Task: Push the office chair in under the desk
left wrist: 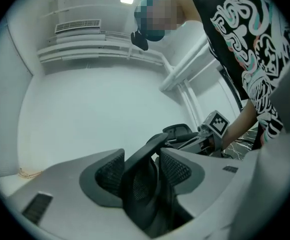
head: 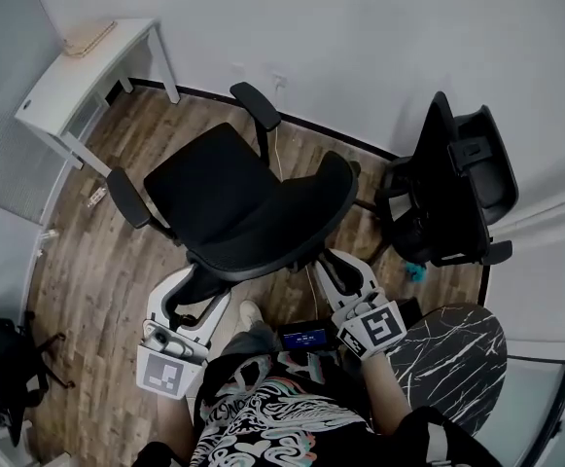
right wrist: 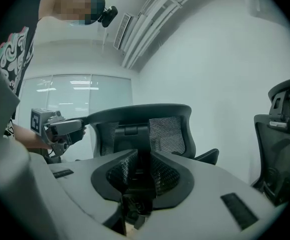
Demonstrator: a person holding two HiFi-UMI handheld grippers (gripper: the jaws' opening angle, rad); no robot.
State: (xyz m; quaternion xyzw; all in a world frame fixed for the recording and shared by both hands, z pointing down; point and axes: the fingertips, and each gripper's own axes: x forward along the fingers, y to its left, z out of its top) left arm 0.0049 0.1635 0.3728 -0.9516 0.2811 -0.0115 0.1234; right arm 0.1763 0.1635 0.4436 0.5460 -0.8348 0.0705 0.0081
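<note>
Office chair point(head: 233, 202): stands mid-floor, well apart from white tabletop point(head: 78, 76) in far L corner; not under it. L gripper point(head: 196, 288): fingers point(left wrist: 110, 171) spread, backrest rim between them, unclamped. R gripper point(head: 335, 266): fingers point(right wrist: 167, 176) spread, close behind backrest, pinching nothing. 2nd chair point(head: 457, 188) near wall, R.

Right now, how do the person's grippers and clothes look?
The left gripper and right gripper are pale grey shells with dark, mesh-textured fingers; each carries a white cube with black square markers. The person wears a black T-shirt with white and teal swirls.
</note>
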